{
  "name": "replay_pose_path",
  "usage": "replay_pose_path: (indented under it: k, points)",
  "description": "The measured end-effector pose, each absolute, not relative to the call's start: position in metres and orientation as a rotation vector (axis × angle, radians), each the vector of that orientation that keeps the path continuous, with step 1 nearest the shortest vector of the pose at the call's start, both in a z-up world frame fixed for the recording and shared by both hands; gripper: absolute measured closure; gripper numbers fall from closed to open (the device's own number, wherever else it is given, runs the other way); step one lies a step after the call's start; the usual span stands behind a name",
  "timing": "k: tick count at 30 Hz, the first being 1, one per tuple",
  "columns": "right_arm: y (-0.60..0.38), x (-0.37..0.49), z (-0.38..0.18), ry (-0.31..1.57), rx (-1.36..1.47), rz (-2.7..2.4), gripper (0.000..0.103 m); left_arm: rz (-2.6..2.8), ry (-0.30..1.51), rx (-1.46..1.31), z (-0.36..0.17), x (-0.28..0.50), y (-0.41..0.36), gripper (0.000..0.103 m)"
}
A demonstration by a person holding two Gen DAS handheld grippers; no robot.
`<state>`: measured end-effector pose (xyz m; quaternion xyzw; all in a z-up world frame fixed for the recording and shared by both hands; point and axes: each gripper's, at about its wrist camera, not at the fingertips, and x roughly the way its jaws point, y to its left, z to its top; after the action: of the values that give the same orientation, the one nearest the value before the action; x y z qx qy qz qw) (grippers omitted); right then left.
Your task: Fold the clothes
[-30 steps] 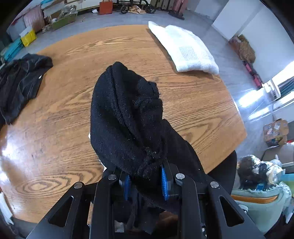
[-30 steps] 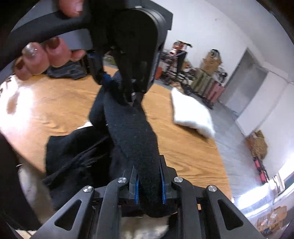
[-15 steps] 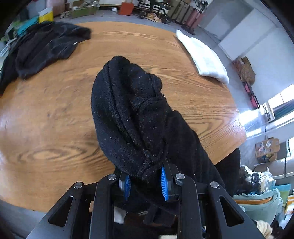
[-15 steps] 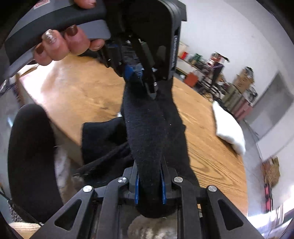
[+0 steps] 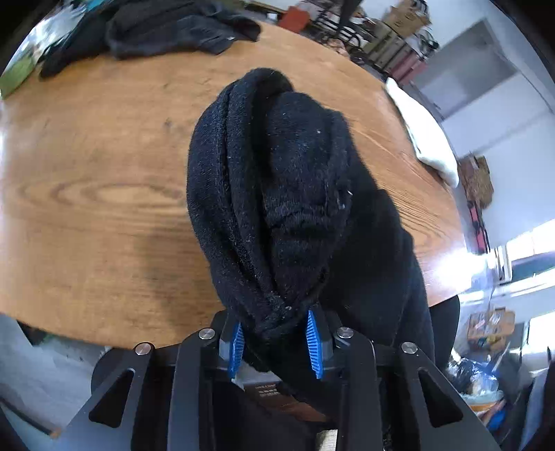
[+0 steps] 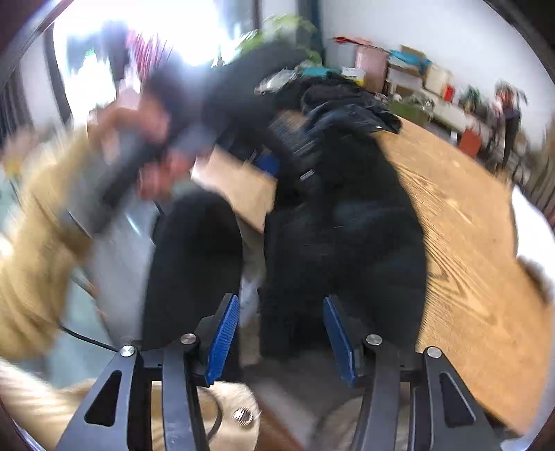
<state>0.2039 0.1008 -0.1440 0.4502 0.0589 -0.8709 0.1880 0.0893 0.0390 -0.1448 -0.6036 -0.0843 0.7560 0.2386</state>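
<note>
**Black fleece garment, bunched, over round table**

Black fleece garment [image 5: 274, 194] is held bunched above the wooden table [image 5: 104, 194], pinched between the blue pads [image 5: 314, 343] of the left gripper [image 5: 275, 343], whose jaws have just been eased slightly wider. The right gripper [image 6: 281, 333] has just been opened; nothing is pressed by its pads, the cloth hanging ahead. A dark clothes pile [image 5: 166, 27] and white folded item [image 5: 426, 135] are noted at the table's far edge.

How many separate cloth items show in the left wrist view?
3, perhaps more: a black garment bunched in the left claw, a dark heap at the table's far left, possibly several pieces, and a white towel at its right edge.
</note>
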Motion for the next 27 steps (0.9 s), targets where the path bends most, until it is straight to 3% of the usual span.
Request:
replay_pose_path:
  k: [4,8,12,18,23,27]
  points:
    - [0.147,0.173,-0.143,0.162,1.312,-2.621,0.043,2.104,-0.261,-1.689,-0.155,0.095,0.034,0.06]
    - [0.169,0.129,-0.173,0.018,1.4,-2.552,0.045,2.169,-0.233,-1.714,-0.159,0.101,0.036,0.052]
    - [0.189,0.114,-0.189,-0.222,1.41,-2.442,0.043,2.182,-0.215,-1.735,-0.162,0.092,0.051,0.053]
    - [0.202,0.116,-0.195,-0.312,1.389,-2.487,0.043,2.167,-0.15,-1.7,-0.163,0.054,0.116,0.056]
    - [0.23,0.109,-0.183,-0.205,1.391,-2.686,0.043,2.109,-0.116,-1.643,-0.164,0.012,0.189,0.056]
    - [0.256,0.102,-0.177,-0.225,1.43,-2.777,0.042,2.137,-0.056,-1.559,-0.149,-0.011,0.23,0.056]
